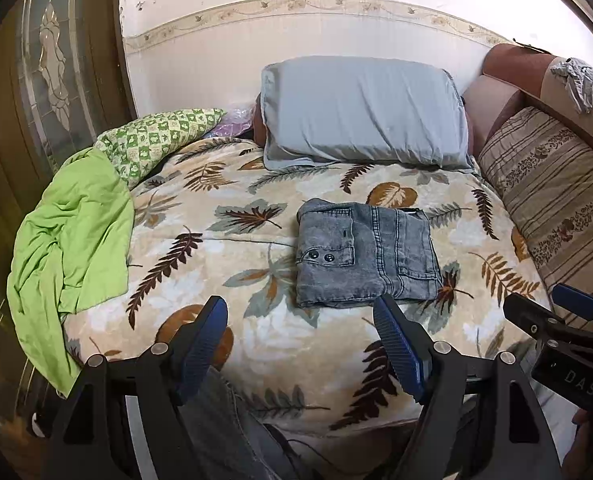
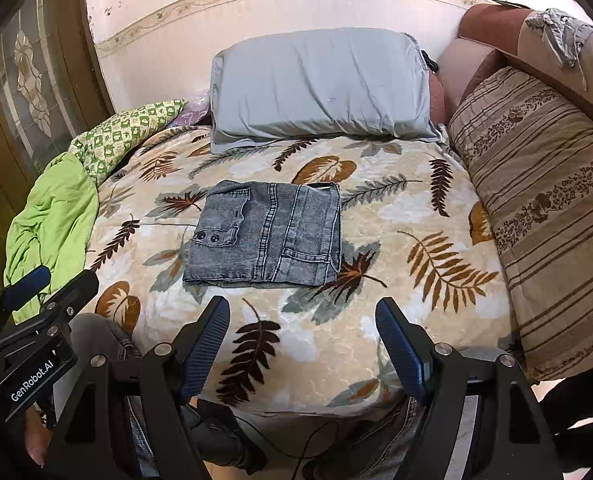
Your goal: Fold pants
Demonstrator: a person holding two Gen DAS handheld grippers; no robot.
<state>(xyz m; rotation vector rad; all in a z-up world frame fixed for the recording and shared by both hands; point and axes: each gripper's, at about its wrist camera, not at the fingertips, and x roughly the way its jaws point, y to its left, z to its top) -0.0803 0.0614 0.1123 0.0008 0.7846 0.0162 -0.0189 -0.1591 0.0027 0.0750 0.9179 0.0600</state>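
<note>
Your left claw (image 1: 300,344) hangs over the near edge of the bed (image 1: 200,280) with its blue pads spread wide and nothing between them. Your right claw (image 2: 302,344) is the same beside it: fingers well apart, empty, above the leaf-print blanket (image 2: 416,216) at the near edge. From the left wrist view you can see the right claw's tip at the lower right; from the right wrist view the left claw shows at the lower left.

Nothing lies on the blanket between your claws and the pants. A rumpled lime-green cloth (image 1: 72,232) hangs over the bed's left edge, with a green checked pillow (image 1: 156,140) behind it toward the far left corner. A grey-blue pillow (image 2: 320,84) leans against the wall at the far edge, and a striped cushion (image 2: 544,200) runs along the right edge.

You have the pants (image 2: 268,236) lying just beyond both claws, near the middle of the bed, touched by neither. They are grey washed denim, folded into a compact, nearly square bundle that lies flat. Two dark buttons (image 2: 207,237) sit on a flap at its left side, and pale stitched seams run across the top layer.
</note>
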